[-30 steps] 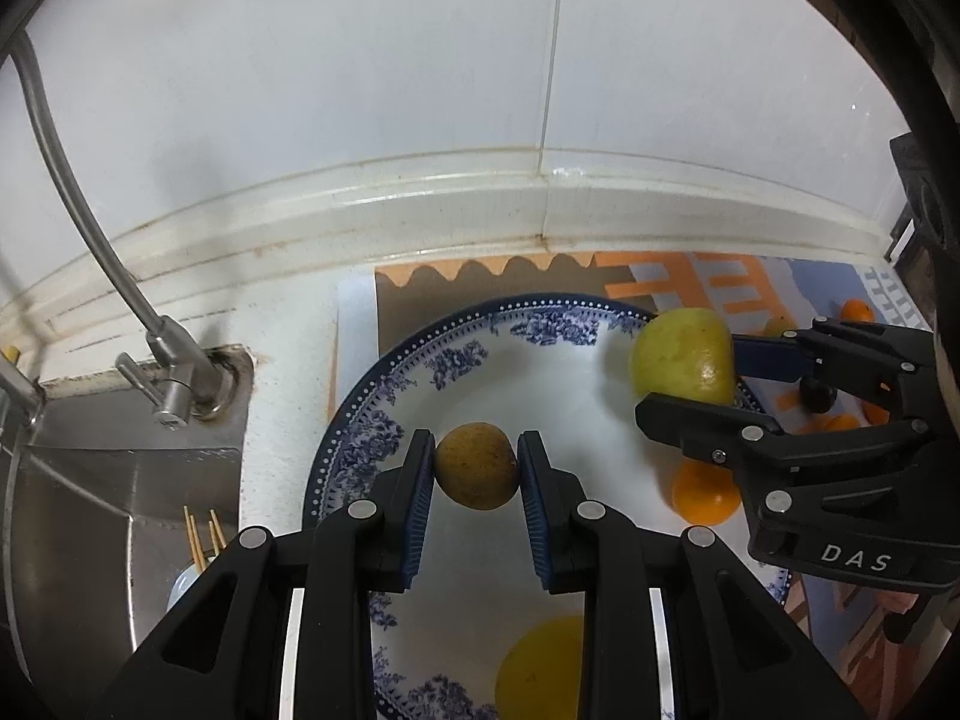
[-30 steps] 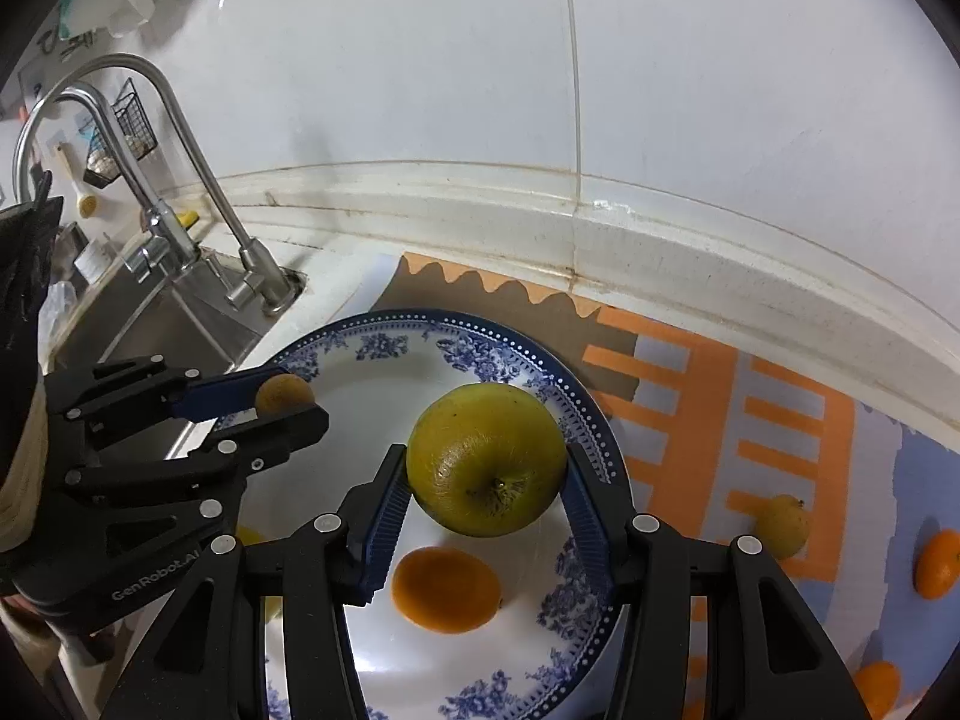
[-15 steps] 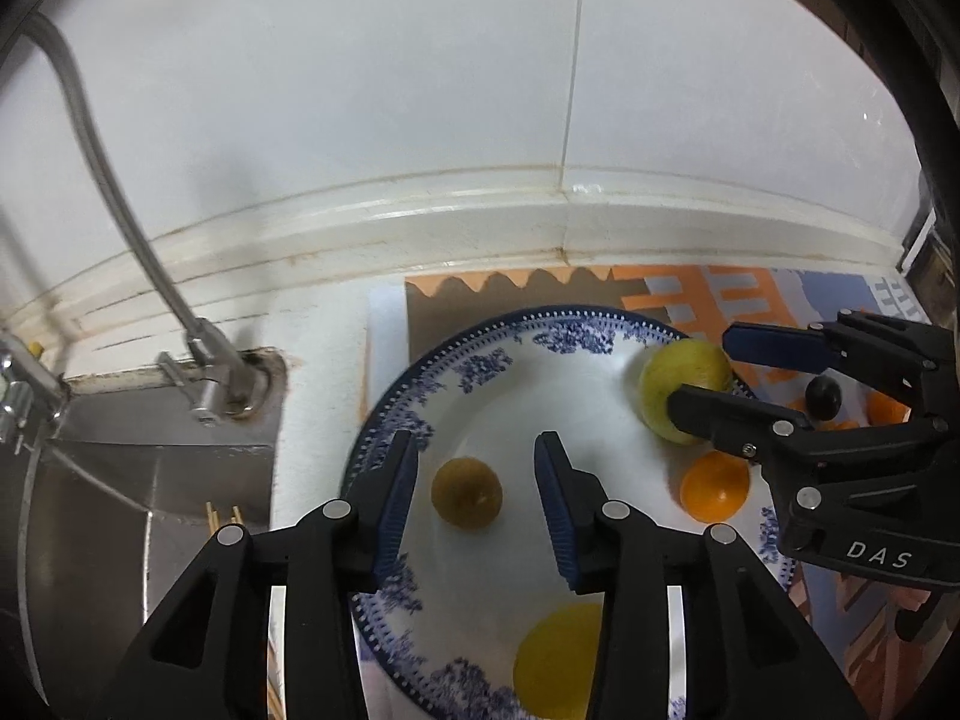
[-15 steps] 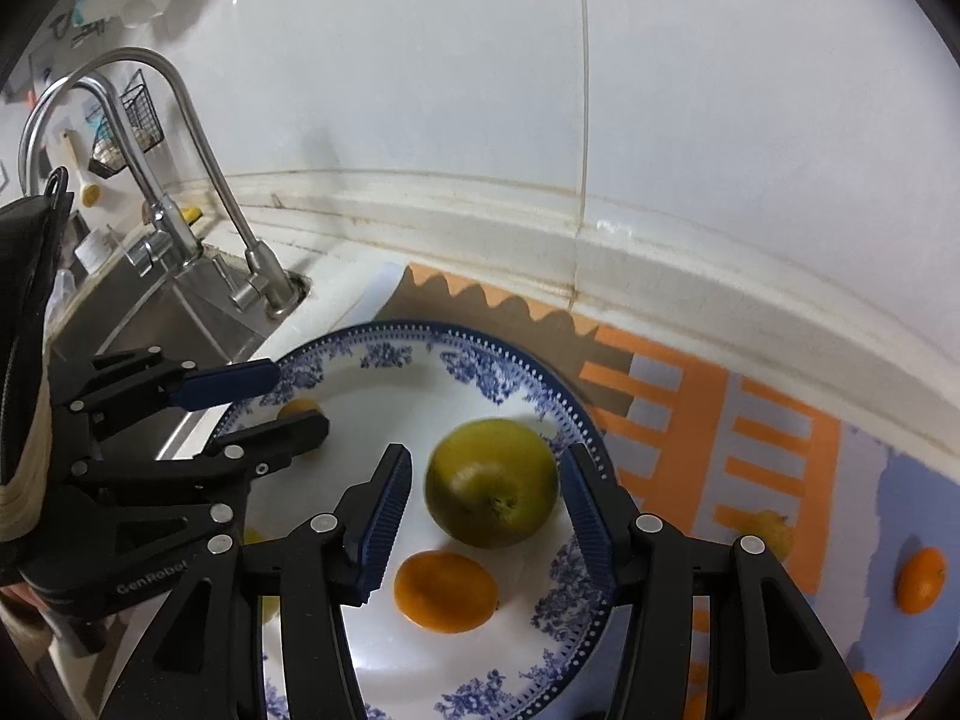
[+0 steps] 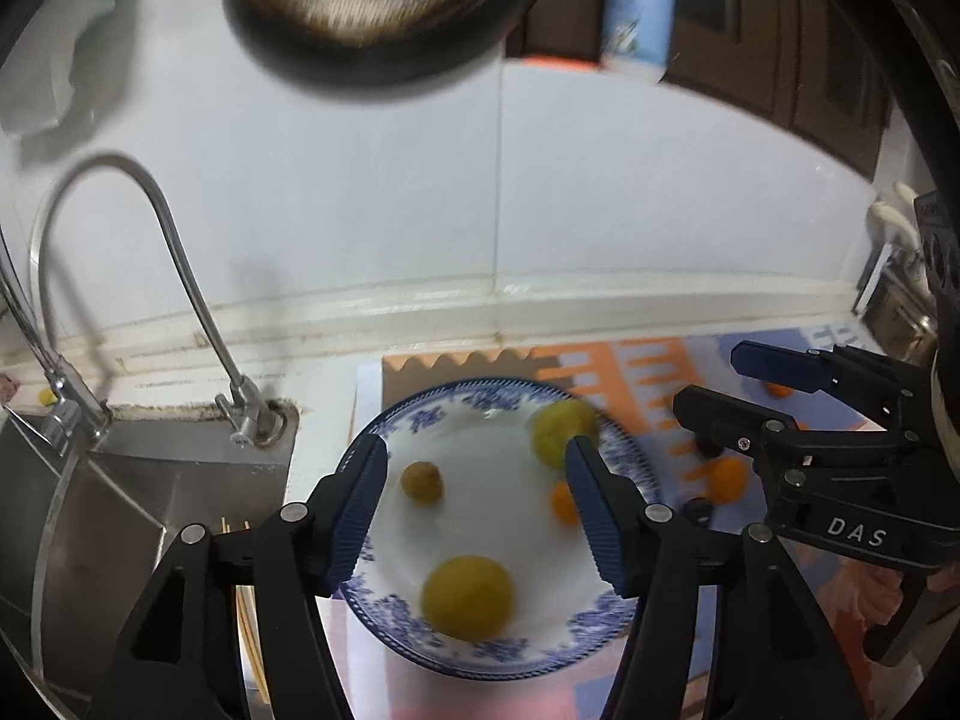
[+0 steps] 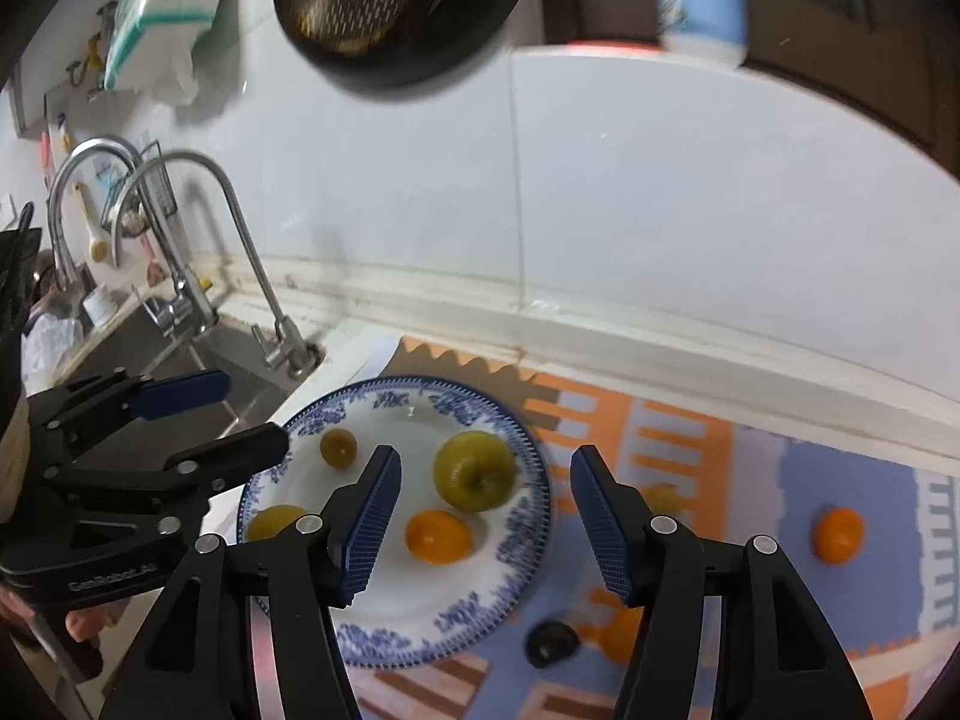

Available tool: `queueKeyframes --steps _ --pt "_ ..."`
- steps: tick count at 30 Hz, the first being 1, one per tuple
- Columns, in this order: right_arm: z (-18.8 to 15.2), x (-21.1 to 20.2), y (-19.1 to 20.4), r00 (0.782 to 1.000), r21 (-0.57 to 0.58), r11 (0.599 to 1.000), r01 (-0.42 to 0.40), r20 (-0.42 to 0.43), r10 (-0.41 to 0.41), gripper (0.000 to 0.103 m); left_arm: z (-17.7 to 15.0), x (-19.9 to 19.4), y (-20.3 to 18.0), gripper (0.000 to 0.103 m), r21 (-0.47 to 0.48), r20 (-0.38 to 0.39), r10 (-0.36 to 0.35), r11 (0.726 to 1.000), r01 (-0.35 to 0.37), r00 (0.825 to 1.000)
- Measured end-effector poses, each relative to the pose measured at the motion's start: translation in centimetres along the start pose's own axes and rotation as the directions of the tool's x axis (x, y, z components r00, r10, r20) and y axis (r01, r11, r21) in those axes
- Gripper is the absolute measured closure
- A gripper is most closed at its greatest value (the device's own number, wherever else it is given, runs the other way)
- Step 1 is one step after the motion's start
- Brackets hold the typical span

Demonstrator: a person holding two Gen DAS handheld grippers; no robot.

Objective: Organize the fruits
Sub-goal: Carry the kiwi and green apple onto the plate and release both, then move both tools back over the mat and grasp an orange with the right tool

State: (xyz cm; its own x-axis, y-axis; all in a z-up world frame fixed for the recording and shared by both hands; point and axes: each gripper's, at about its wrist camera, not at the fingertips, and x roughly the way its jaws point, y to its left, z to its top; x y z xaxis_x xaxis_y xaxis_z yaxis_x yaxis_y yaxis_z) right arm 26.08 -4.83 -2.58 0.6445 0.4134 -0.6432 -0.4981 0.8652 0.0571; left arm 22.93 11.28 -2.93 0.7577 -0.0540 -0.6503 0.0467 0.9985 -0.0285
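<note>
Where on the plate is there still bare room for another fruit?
The widest bare patch on the plate is its near right part, between the orange and the rim. A smaller patch lies at the far rim, behind the small brown fruit and the green apple. The left edge is crowded by the yellow fruit.

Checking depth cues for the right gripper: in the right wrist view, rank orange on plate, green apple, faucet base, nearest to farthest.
From the right gripper, jaws open:
1. Orange, on the plate, just left of centre between the jaws.
2. Green apple, behind the orange on the plate.
3. Faucet base, far left at the sink edge.
</note>
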Motion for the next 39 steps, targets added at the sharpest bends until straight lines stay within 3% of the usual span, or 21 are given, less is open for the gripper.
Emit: queueKeyframes --steps 4,11,18,27,39 --pt "-0.4 -2.8 -1.1 0.998 0.016 0.999 0.031 0.051 -0.031 0.036 0.5 -2.3 -1.8 0.035 -0.006 0.057 -0.018 1.0 0.018 0.998" --pt "-1.3 -6.8 -3.2 0.991 0.05 0.997 0.061 0.117 -0.066 0.034 0.6 -4.6 -5.1 0.026 0.012 0.132 -0.026 1.0 0.025 0.991" --pt "-2.7 -9.6 -5.1 0.979 0.061 0.99 0.128 0.149 -0.136 0.034 -0.1 -5.4 -7.7 0.024 0.037 0.182 -0.039 0.999 0.033 0.983" --pt "-5.1 -10.6 -7.6 0.971 0.091 0.979 0.183 0.14 -0.195 0.034 -1.6 -3.8 -10.5 0.024 0.086 0.179 -0.066 0.995 0.051 0.982" --pt "-8.1 -9.5 -10.9 0.97 0.108 0.969 0.224 0.07 -0.232 0.034 -3.1 0.5 -14.5 0.028 0.204 0.095 -0.144 0.971 0.123 0.985"
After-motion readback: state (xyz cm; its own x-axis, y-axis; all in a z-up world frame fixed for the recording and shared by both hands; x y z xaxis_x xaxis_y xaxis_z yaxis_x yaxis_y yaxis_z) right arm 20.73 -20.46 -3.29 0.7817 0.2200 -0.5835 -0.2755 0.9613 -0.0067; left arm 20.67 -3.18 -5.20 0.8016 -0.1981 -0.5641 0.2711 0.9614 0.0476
